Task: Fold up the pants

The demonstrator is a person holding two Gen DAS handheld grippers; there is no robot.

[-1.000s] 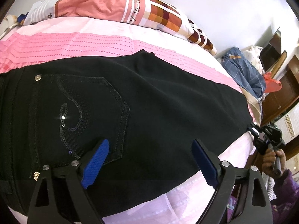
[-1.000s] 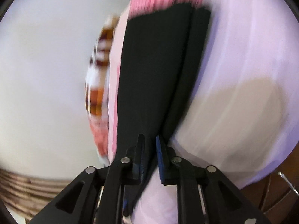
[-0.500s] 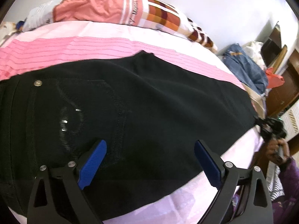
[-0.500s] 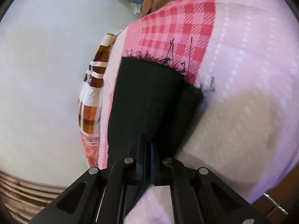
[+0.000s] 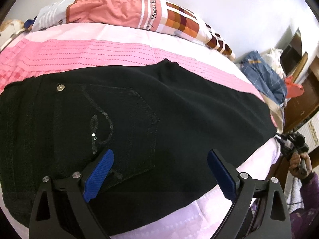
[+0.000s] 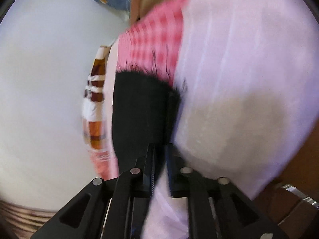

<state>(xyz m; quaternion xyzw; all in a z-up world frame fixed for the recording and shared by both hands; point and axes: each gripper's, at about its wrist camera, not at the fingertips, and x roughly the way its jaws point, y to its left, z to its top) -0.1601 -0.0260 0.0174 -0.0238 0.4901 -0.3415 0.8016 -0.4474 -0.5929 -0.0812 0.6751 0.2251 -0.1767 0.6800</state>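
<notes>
Pink bed (image 5: 119,51) bears black pants (image 5: 179,109); left tool (image 5: 159,171) wide, right tool (image 6: 160,159) just parting narrowly off their hem.

The pants (image 5: 179,119) are black, laid flat across the pink bed (image 5: 99,51) — back pocket up, sequin swirl and a metal rivet showing. The frayed leg hems (image 6: 143,75) lie stacked — one atop the other.
</notes>
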